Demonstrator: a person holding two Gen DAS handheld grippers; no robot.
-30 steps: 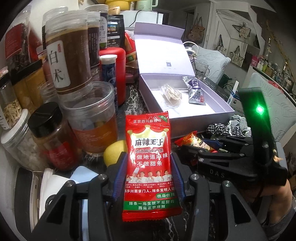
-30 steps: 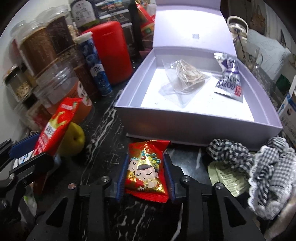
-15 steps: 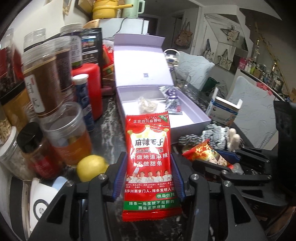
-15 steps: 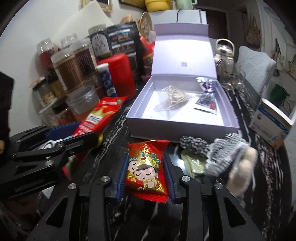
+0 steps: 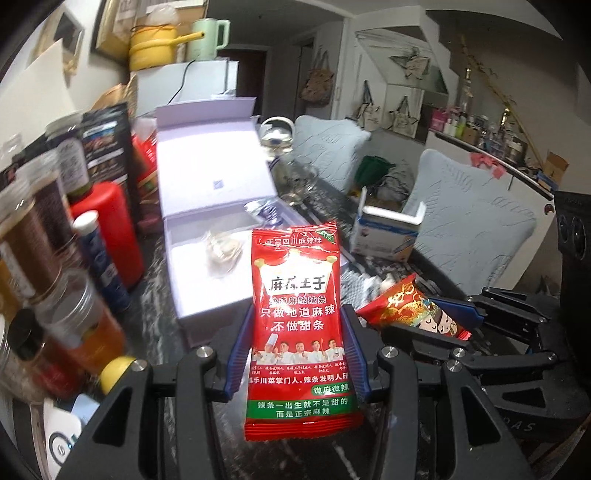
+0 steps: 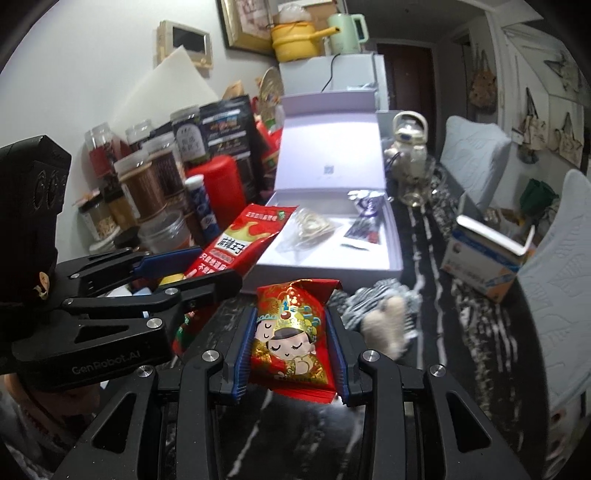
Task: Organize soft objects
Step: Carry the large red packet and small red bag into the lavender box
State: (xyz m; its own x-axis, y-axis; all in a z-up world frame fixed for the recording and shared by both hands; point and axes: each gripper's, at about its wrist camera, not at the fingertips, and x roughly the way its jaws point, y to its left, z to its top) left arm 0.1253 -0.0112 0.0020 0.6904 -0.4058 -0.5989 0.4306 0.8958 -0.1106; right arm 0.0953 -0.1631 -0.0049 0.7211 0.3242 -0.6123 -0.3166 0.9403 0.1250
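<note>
Left gripper point(image 5: 297, 360) clenched on tall red spicy-strip packet point(image 5: 297, 325); right gripper point(image 6: 290, 349) clenched on small red cartoon snack pouch point(image 6: 291, 341). Both lifted above dark marble bench point(image 6: 436, 258), short of lavender box point(image 6: 325, 267) front edge. Best carried over front wall, lowered onto bare floor beside clear bag point(image 6: 308, 229), then released flat.

— What sort of place is this?

— A lived-in home. A dark marbled table point(image 6: 424, 236) is crowded along its left edge with food jars point(image 6: 138, 181) and a red canister point(image 6: 221, 181).

— Anything else domestic?

— A small white fridge point(image 6: 343, 81) at the far end carries a yellow pot point(image 6: 295, 38) and a green kettle point(image 6: 347, 33); cushioned chairs point(image 5: 472, 225) line the right edge, and tote bags point(image 5: 316, 86) hang on the wall.
</note>
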